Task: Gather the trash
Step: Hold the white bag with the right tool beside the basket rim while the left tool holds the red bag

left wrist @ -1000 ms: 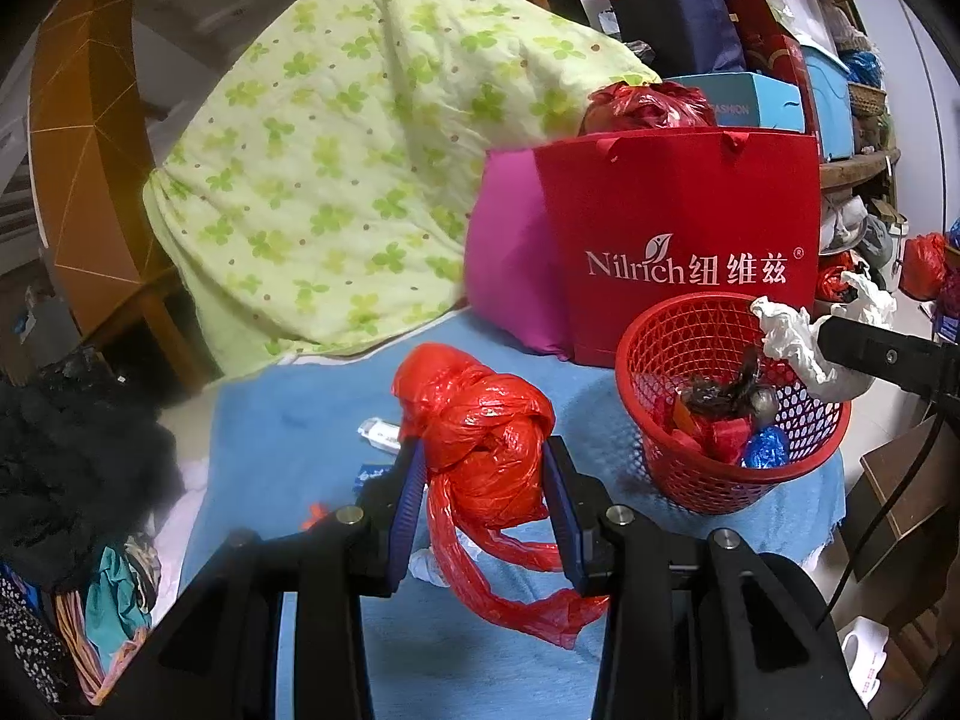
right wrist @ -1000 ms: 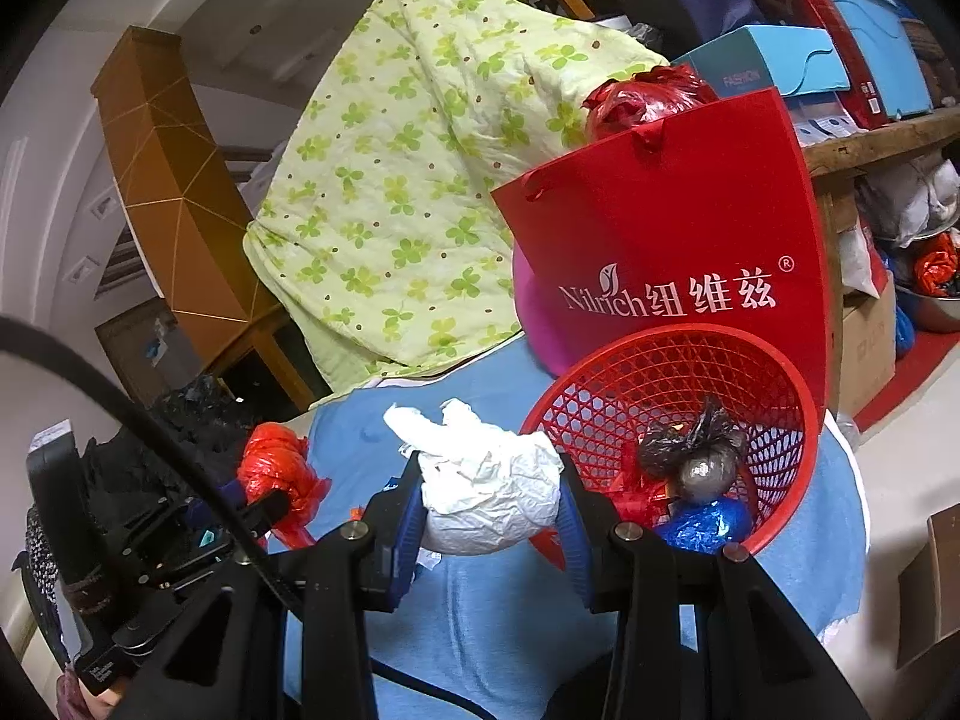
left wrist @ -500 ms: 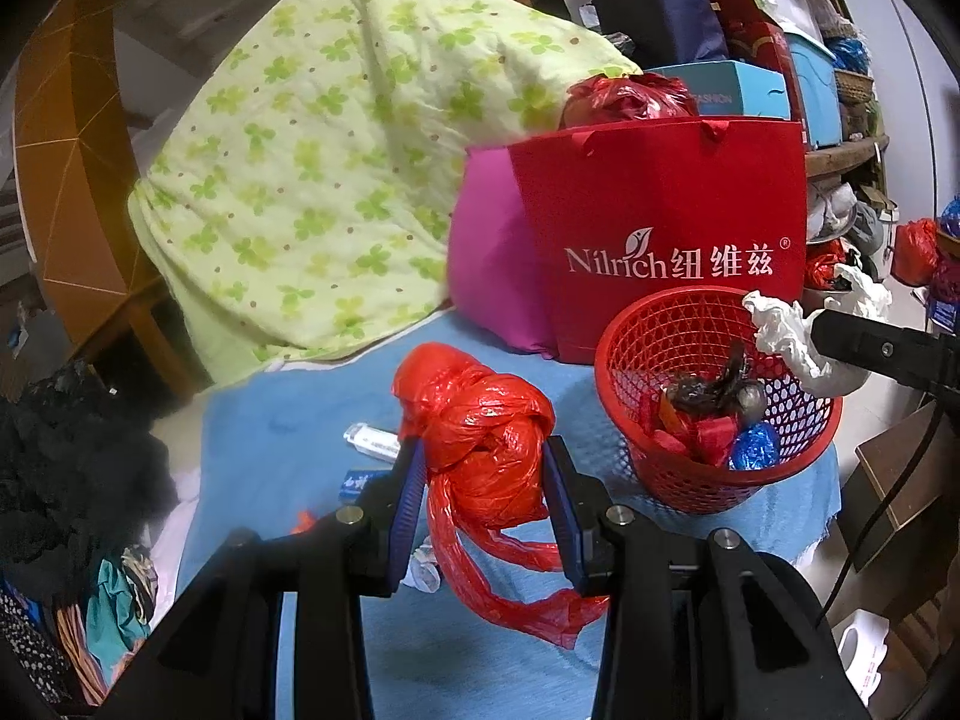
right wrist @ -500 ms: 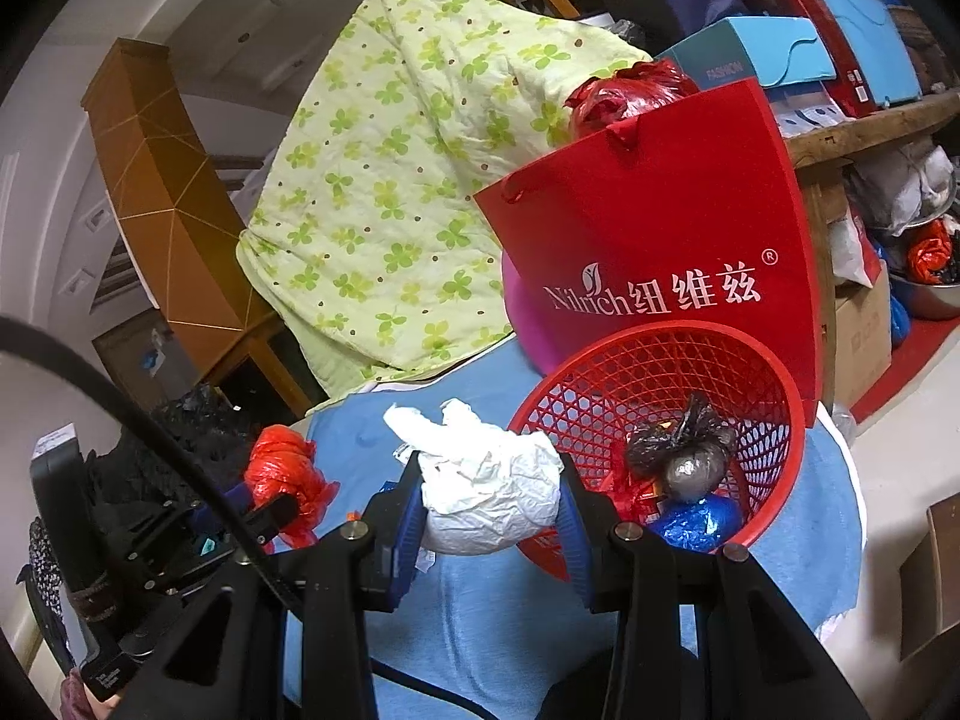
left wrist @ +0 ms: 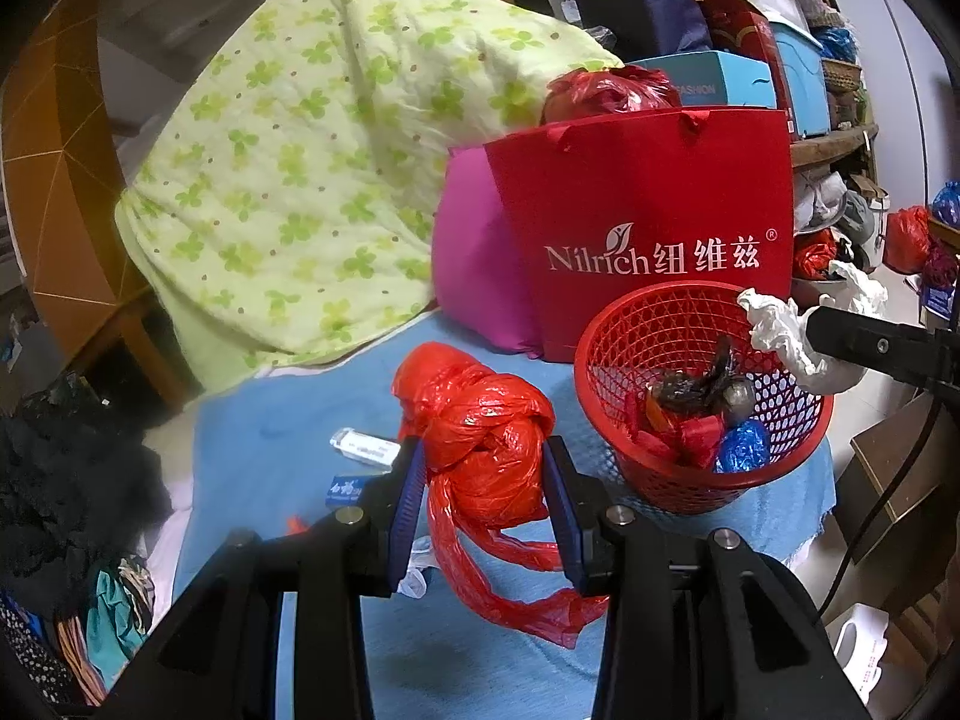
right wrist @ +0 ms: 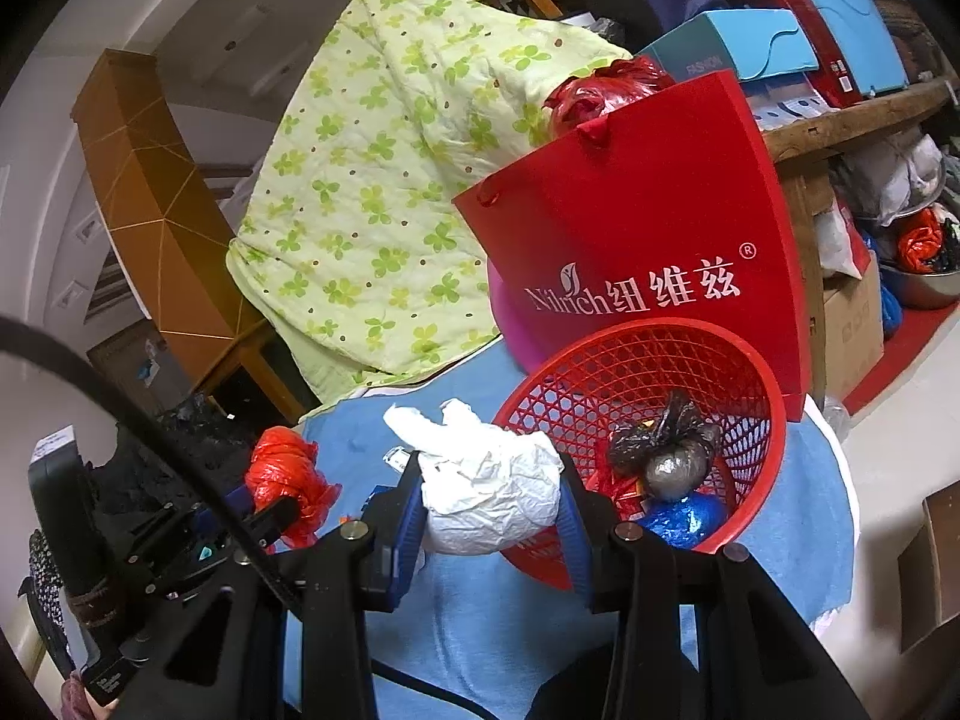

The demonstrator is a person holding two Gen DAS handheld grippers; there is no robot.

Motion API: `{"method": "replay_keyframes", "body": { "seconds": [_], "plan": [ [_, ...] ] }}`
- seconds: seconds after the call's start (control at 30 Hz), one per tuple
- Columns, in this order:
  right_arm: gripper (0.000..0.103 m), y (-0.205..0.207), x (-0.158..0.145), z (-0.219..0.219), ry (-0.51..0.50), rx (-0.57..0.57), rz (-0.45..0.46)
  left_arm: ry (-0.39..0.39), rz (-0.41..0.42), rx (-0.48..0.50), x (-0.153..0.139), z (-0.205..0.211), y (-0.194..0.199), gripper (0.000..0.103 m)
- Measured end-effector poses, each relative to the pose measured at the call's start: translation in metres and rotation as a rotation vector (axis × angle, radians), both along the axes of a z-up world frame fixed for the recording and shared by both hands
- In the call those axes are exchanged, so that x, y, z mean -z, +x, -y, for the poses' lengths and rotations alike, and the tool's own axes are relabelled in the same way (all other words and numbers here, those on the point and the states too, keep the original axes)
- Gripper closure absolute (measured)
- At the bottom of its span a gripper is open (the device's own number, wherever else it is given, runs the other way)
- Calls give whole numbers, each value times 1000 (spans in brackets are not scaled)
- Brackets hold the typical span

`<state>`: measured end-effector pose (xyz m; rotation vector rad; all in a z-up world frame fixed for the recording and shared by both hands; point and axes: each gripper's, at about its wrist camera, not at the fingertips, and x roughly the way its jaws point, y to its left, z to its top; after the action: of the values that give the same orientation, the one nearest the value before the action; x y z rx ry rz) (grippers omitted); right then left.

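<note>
the left gripper (left wrist: 483, 498) is clamped on a knotted red plastic bag (left wrist: 480, 450), held above the blue cloth (left wrist: 264, 420), left of and nearer than the red basket (left wrist: 636, 330). its loose tails hang below the pads, so on the way over they could catch the basket's near rim and drag the bag out, or tip the light basket, which sits near the right edge of the cloth. small scraps, a white packet (left wrist: 366, 447) among them, lie on the cloth under and left of the bag and are yet to be collected.

the right gripper (right wrist: 492, 504) is clamped on a crumpled white paper wad (right wrist: 486, 498), at the basket's (right wrist: 774, 414) near-left rim in its own view. part of the wad hangs outside the rim, so letting go here could drop it on the cloth rather than among the black, red and blue trash inside. both tools heading for the same opening could also bump each other.

against the earlier frames, little differs: both grips look the same, and the basket and the red paper bag (left wrist: 660, 192) behind it sit slightly more to the left in both views.
</note>
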<state>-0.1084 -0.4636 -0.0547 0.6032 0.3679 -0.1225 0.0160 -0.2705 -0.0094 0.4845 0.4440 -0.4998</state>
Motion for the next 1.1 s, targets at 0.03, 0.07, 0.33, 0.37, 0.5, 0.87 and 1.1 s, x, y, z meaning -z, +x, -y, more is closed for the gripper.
{"method": "replay_keyframes", "body": {
  "seconds": [0.03,0.07,0.33,0.37,0.5,0.87,1.1],
  "plan": [
    [61,0,1,1,2,2,0,1,-2,2,0,1,0,62],
    [61,-1,1,2,2,5,0,2,-2,4,1,2,0,62],
    [61,-5,4,9,15,20,-2,9,0,18,2,9,-4,62],
    [61,-6,4,9,14,24,-3,9,0,20,3,9,-4,62],
    [61,-9,4,11,19,31,-4,12,4,30,2,14,-5,62],
    [61,-14,3,20,24,55,-2,20,17,58,0,28,-8,62],
    [60,-16,0,27,16,72,0,12,24,71,-4,34,-8,62]
  ]
}}
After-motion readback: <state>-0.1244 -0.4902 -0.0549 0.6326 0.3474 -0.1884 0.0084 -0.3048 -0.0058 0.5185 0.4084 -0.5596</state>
